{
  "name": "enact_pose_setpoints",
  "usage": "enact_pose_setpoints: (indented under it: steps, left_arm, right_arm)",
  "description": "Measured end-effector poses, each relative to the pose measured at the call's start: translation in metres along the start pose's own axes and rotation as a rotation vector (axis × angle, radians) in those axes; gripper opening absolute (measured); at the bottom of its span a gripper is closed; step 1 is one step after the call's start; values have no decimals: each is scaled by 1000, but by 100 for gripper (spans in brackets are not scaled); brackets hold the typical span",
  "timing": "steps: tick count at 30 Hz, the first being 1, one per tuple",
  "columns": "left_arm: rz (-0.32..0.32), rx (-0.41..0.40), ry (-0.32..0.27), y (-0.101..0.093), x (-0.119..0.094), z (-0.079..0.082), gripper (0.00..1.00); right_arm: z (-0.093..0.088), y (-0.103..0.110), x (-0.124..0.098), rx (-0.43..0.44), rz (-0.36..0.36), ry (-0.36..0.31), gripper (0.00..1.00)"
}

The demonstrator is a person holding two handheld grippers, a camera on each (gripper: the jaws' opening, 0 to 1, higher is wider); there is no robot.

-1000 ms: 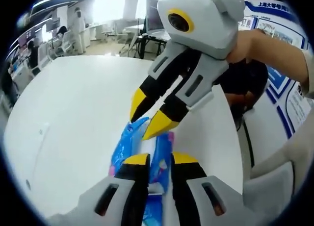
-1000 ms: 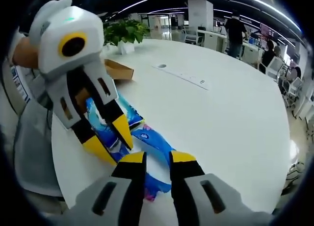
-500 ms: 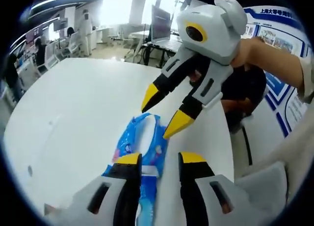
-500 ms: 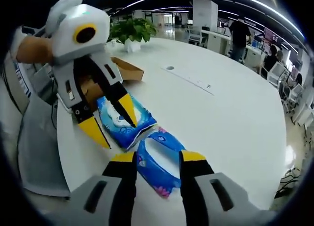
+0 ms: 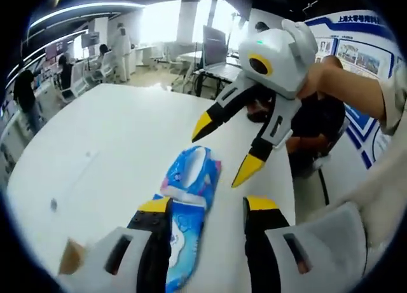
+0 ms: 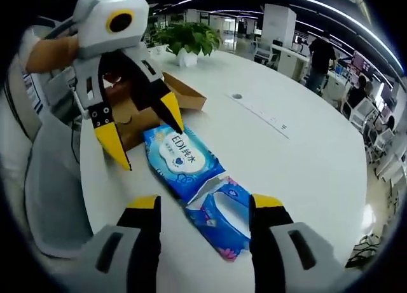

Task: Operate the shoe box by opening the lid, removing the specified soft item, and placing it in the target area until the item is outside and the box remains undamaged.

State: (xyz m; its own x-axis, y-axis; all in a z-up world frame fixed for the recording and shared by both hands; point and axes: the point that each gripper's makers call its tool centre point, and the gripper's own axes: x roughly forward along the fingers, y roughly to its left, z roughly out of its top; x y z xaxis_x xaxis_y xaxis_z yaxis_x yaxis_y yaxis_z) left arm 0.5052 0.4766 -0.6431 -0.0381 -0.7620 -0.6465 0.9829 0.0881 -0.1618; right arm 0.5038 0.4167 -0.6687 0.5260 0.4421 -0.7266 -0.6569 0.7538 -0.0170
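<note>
In the left gripper view, the left gripper (image 5: 206, 211) has its yellow-tipped jaws spread wide with nothing between them; the blue tissue pack (image 5: 191, 175) lies flat on the white table (image 5: 108, 147) just beyond the left jaw's tip, toward 11 o'clock. A second blue pack (image 5: 180, 245) lies end to end with it, partly under the left jaw. At 1 o'clock the right gripper (image 5: 221, 145) hangs above the table, held by a hand (image 5: 321, 74), its two jaws spread apart and empty, their tips above and clear of the tissue pack.

In the right gripper view, the right gripper (image 6: 205, 203) shows its jaws parted wide, the tissue pack (image 6: 224, 213) lying between them on the table (image 6: 299, 153), touching neither. The second pack (image 6: 180, 154) lies at 12 o'clock from it, one end overlapping it. At 10 o'clock the left gripper (image 6: 147, 135) hovers with spread, empty jaws, tips near that pack's far end. Behind it sits the open cardboard shoe box (image 6: 172, 99), and further off at 12 o'clock a potted plant (image 6: 186, 40)
</note>
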Motion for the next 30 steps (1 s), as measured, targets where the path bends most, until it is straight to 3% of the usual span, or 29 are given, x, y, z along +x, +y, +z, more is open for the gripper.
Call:
enact_pose_setpoints:
  steps: [8,18,30]
  left_arm:
    - [55,-22,-73,5,-40,-6,52]
    - [98,-57,-127,9,-88,-26,64]
    - [187,-85,-177,19,-144,-60,80]
  right_arm:
    - [9,18,-2,-8,-4,-3,67]
    - [34,40,-1,-24,-3,-68,83]
    - [48,61,8,-31,37,-78,87]
